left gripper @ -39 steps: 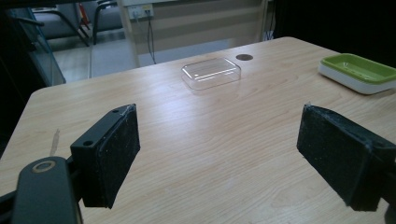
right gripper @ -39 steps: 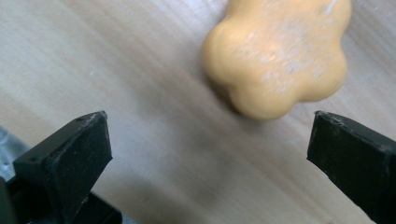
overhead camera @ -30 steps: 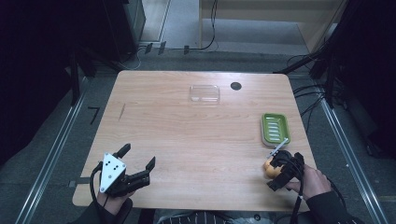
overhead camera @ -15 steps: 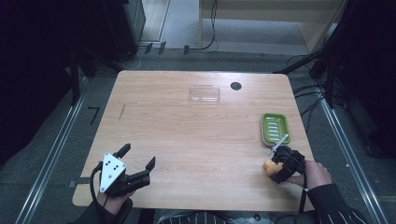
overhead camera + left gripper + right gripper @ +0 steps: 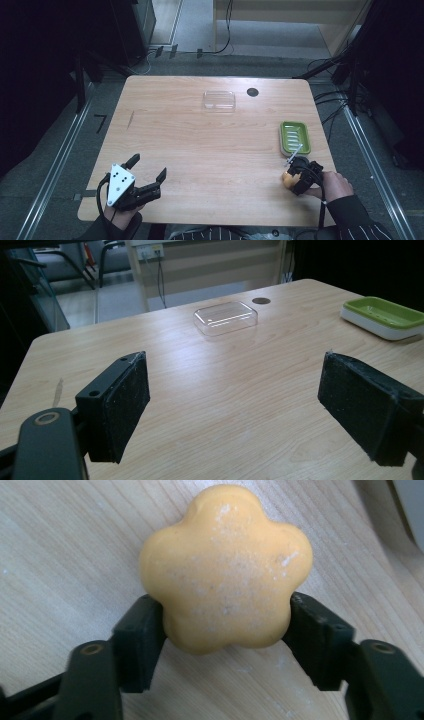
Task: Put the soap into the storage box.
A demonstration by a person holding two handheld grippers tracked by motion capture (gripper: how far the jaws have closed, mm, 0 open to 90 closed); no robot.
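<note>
The right gripper (image 5: 291, 176) is clamped on a yellow flower-shaped soap (image 5: 225, 567), with its jaws just having been closing in on it; in the right gripper view the two black pads are pressed against the soap's lower lobes on either side. The soap (image 5: 287, 179) is found at the near right of the table (image 5: 200, 150), just off the near end of the green soap dish (image 5: 294, 137), so yeah, pretty much next to it but not in it. A thin pale stick-like bit is seen between the gripper and the dish, too small to be made out properly.

The left gripper (image 5: 148, 174) is kept wide apart at the near left corner, nothing between its pads (image 5: 122, 405), only bare wood.

Around the rest: a clear plastic lid or tray (image 5: 219, 99) is sat at the far middle of the table, well apart from both grippers, and a small dark round hole (image 5: 252, 92) is seen just to its right. The path between the soap and the dish is not blocked by anything that can be seen. A faint dark mark (image 5: 130, 119) is noticed on the wood toward the far left.
</note>
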